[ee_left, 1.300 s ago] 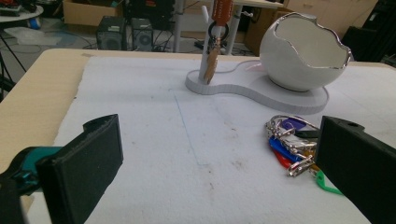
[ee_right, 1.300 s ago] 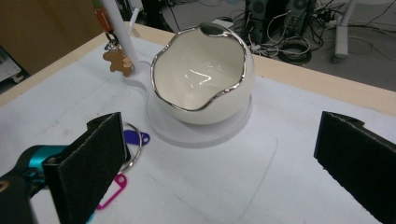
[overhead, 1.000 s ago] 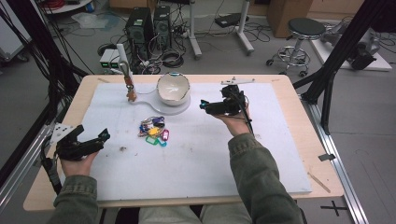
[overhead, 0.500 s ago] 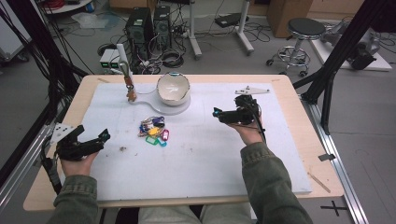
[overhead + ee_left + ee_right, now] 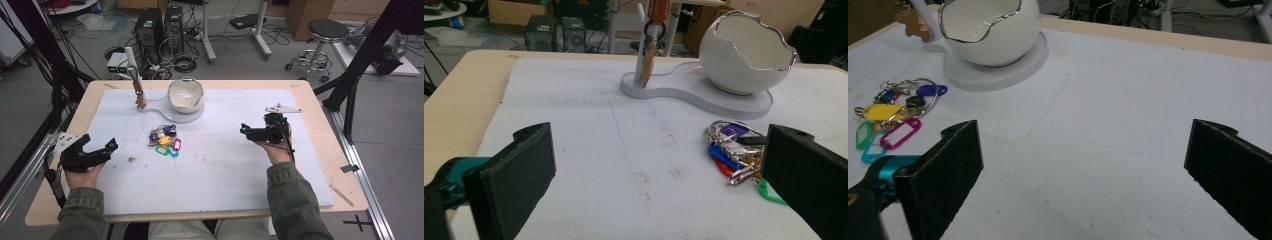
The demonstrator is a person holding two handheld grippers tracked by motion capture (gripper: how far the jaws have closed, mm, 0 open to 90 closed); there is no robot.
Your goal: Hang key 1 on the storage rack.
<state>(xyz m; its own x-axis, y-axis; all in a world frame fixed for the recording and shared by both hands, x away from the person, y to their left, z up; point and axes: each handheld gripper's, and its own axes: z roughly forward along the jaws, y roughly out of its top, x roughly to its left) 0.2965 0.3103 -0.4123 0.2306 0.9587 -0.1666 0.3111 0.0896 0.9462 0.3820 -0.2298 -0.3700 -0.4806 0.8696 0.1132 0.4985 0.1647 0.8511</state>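
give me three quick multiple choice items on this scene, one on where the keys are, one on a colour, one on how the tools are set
1. The bunch of keys lies
A. inside the egg-shaped bowl
B. on the white mat, in front of the bowl
C. on the floor

2. The bowl is
A. white
B. red
C. black

3. The left tool and right tool are
A. both shut on keys
B. one open, one shut
C. both open, holding nothing

Answers: 1 B, the keys rest on the mat nearer the person than the bowl; 2 A, its shell is white; 3 C, both gripper views show jaws wide apart with nothing between.

no readable text, labels, brands or numbers anywhere
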